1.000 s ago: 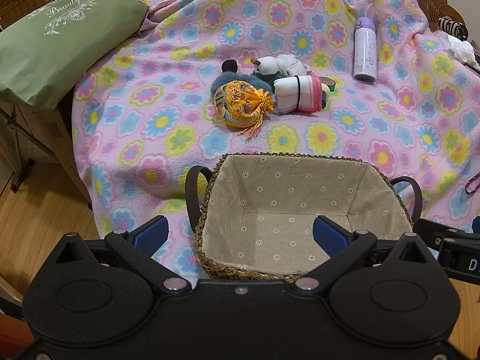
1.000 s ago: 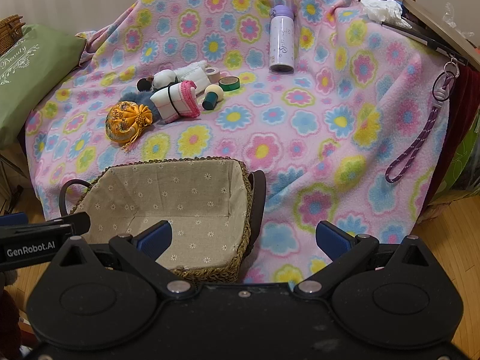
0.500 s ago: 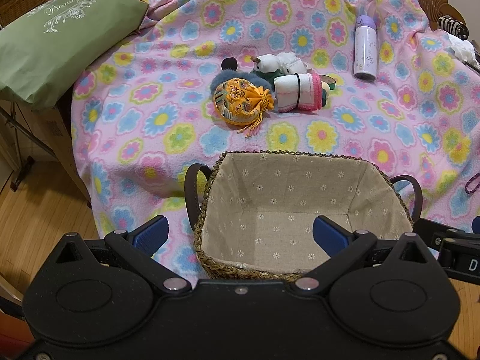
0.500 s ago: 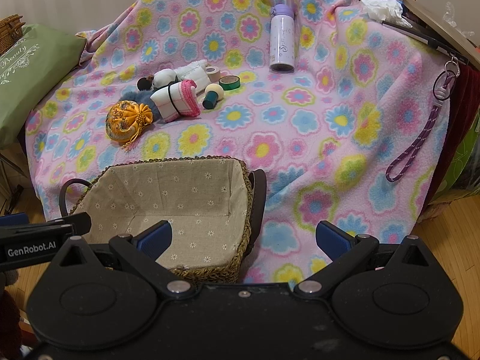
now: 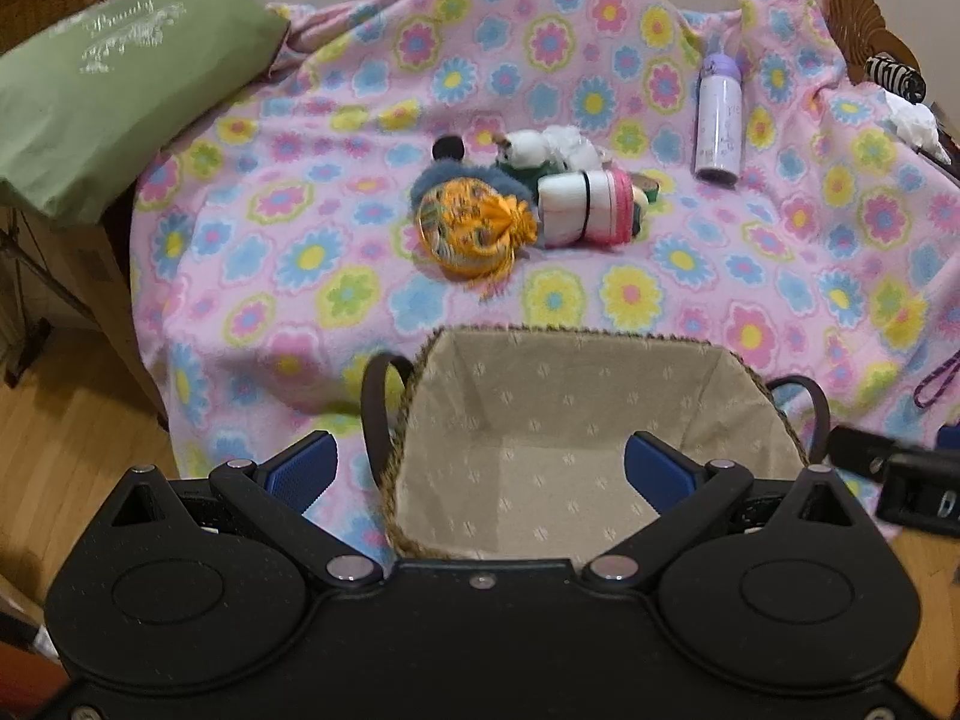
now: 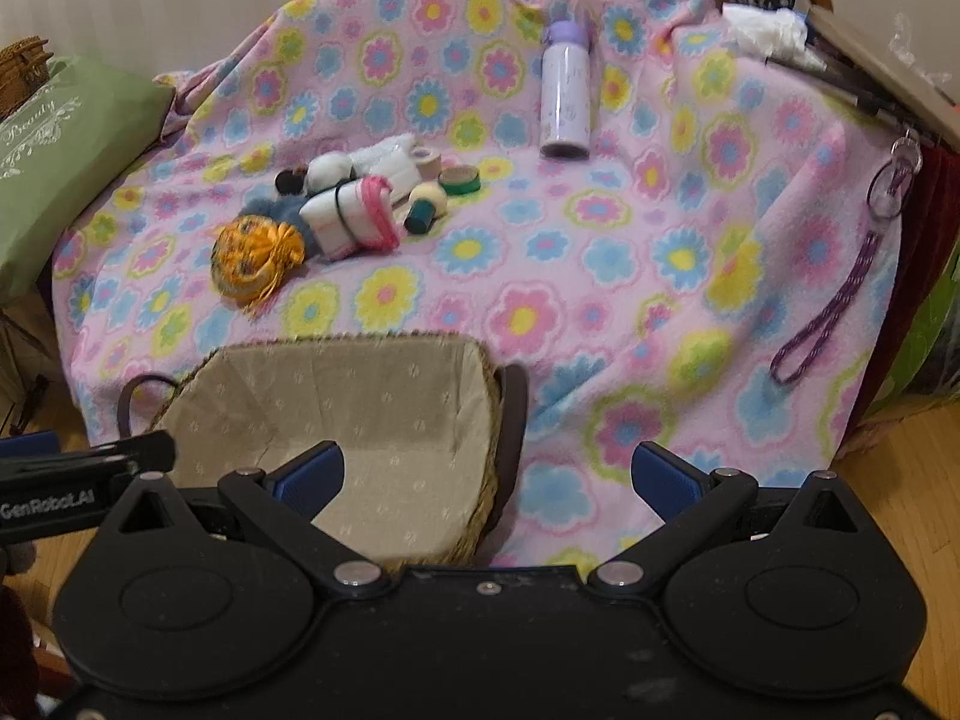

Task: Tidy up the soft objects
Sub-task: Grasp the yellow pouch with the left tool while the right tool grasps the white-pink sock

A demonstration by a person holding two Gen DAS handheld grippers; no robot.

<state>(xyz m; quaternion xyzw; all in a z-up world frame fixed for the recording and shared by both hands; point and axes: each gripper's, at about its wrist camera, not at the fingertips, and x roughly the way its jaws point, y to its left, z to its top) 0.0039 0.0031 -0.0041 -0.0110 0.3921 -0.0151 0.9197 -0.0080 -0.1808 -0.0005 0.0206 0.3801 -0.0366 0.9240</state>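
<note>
Where the flowered pink blanket (image 5: 312, 252) flattens out past the basket, a tight cluster of soft things: orange patterned drawstring pouch (image 5: 474, 227) nearest, touching a blue-grey fluffy item (image 5: 441, 177) behind it and a rolled white-and-pink cloth (image 5: 588, 209) bound by a black band on its right. Behind those, a small white plush toy (image 5: 531, 147) (details too small to read, possibly an animal) beside a folded white cloth (image 6: 390, 159). Just right of the roll, a green spool with a cream top (image 6: 425, 209) and a green tape ring (image 6: 461, 179). Nearer the cameras, a woven basket (image 5: 414, 396) with dark loop handles and a beige daisy-print liner, nothing inside. Farther back and well apart from the cluster, an upright lilac bottle (image 5: 719, 114). At the blanket's left edge, a green pillow (image 5: 102, 102) with white lettering; over its right edge, a purple lanyard (image 6: 831, 312) hanging from a key ring. Left gripper (image 5: 480, 471) spread wide above the basket's near rim, blue pads (image 5: 300, 471) holding nothing. Right gripper (image 6: 486, 477) likewise wide apart and empty, straddling the basket's right handle.
</note>
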